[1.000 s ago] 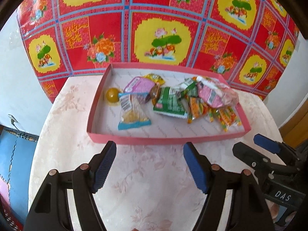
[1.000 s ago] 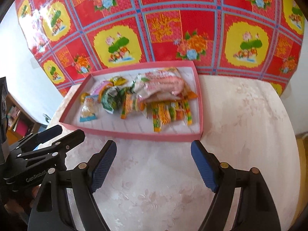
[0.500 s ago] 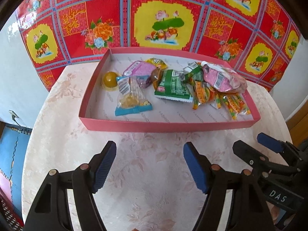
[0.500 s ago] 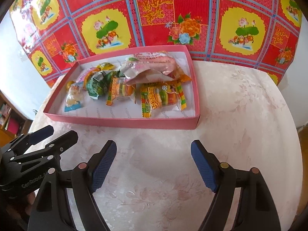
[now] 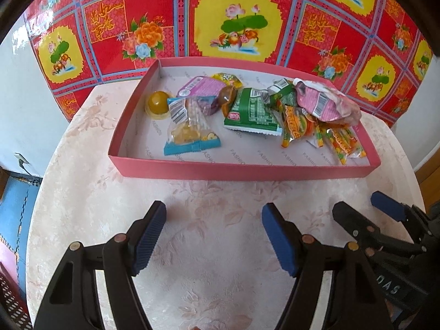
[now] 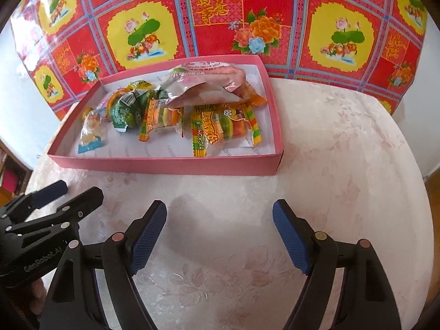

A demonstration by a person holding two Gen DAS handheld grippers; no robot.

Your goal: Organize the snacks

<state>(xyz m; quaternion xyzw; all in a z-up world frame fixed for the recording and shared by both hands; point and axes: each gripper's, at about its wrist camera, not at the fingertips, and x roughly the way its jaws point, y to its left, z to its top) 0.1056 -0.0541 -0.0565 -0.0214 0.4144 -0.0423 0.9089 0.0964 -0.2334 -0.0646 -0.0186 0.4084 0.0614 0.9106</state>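
Behind the round table [image 5: 90,192] hangs a red and yellow floral cloth [image 5: 236,24]; the tabletop carries a pale pink flower-patterned cover. Pink tray [image 5: 242,169], shallow and rectangular, lies at 12 o'clock from both grippers near the far edge of the table. In the left wrist view its long axis runs 9 to 3 o'clock, the near wall facing the camera. In the right wrist view the tray [image 6: 165,165] sits toward 11 o'clock.

Contents, from 9 toward 3 o'clock in the left view: yellow jelly cup [image 5: 157,102] near the short wall; clear bag [image 5: 189,129] with a blue base, long axis pointing about 12 to 6; purple packet [image 5: 199,88] behind it; green packet [image 5: 251,112] at centre; pink bag [image 5: 327,101] lying on top of the striped orange candy packs [image 5: 341,140], which point roughly toward 5 o'clock. The snacks crowd the right half and overlap one another.

Left gripper [image 5: 214,236]: jaws spread wide, nothing between the blue pads, hovering over bare tabletop short of the tray. Right gripper [image 6: 219,236]: likewise wide apart and holding nothing, above the cover, well apart from the tray wall. Each gripper appears at the edge of the other's view.
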